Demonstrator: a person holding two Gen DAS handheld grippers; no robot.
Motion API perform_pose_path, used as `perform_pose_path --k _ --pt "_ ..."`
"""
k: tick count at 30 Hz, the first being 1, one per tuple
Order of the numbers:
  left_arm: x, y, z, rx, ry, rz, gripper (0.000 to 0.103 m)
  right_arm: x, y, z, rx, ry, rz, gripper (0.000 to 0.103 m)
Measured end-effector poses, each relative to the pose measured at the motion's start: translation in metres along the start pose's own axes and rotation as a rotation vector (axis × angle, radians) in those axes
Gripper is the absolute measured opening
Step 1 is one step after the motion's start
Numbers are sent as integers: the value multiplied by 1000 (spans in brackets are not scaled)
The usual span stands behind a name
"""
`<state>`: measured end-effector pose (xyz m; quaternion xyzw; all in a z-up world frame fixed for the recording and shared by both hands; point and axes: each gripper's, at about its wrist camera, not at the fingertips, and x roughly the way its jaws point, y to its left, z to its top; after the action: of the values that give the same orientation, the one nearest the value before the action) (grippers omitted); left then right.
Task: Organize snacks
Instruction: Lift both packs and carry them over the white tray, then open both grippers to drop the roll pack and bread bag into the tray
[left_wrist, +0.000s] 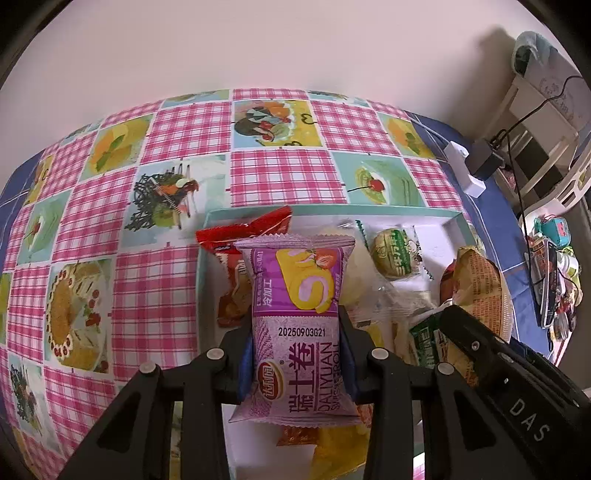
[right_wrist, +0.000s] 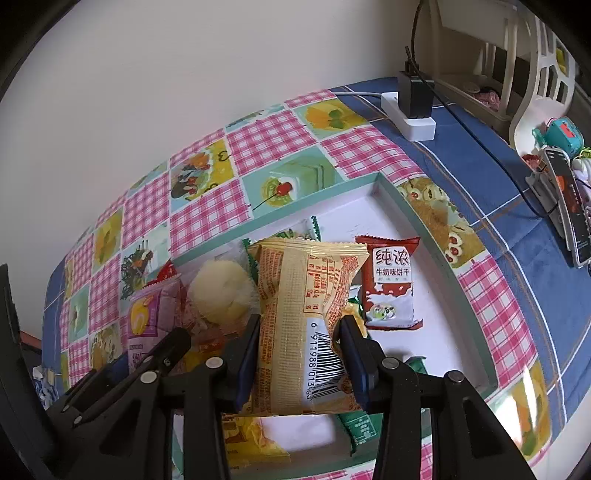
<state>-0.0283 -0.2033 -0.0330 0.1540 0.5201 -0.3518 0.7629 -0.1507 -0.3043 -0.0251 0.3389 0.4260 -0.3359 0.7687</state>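
My left gripper (left_wrist: 297, 332) is shut on a purple Swiss-roll packet (left_wrist: 301, 317) and holds it above a shallow white tray (left_wrist: 325, 214) with a teal rim. My right gripper (right_wrist: 299, 328) is shut on a yellow-orange snack packet (right_wrist: 303, 314) over the same tray (right_wrist: 384, 184). Inside the tray lie a red packet (left_wrist: 243, 236), a green-wrapped round cake (left_wrist: 393, 256), a pale round bun (right_wrist: 219, 295) in clear wrap and a red milk-biscuit packet (right_wrist: 391, 284). The right gripper (left_wrist: 491, 354) shows at the right of the left wrist view, the left gripper (right_wrist: 147, 358) at lower left of the right wrist view.
The tray sits on a pink-checked cake-print tablecloth (left_wrist: 140, 258) over a blue cloth (right_wrist: 498, 177). A white power strip (right_wrist: 410, 114) with a black plug lies near the wall. A phone on a stand (right_wrist: 569, 210) and small toys stand at the right.
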Motion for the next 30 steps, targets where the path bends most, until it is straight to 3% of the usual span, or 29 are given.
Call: perform_pose_path --k 10,15,25,28,30 --pt "-4 -9 2 19 0 -10 43 2 -6 4 9 -1 -4 45" --pt "-12 -5 3 0 -5 -5 55 0 -7 4 16 -6 -6 45" --pt "-35 12 1 -77 -12 -100 64 0 1 -1 -13 3 2 45" --pt "-42 17 -2 -86 -29 -71 73 0 5 -3 -32 5 5 45" --pt "-46 22 -3 -92 -39 -49 73 2 8 -5 -49 9 -2 46"
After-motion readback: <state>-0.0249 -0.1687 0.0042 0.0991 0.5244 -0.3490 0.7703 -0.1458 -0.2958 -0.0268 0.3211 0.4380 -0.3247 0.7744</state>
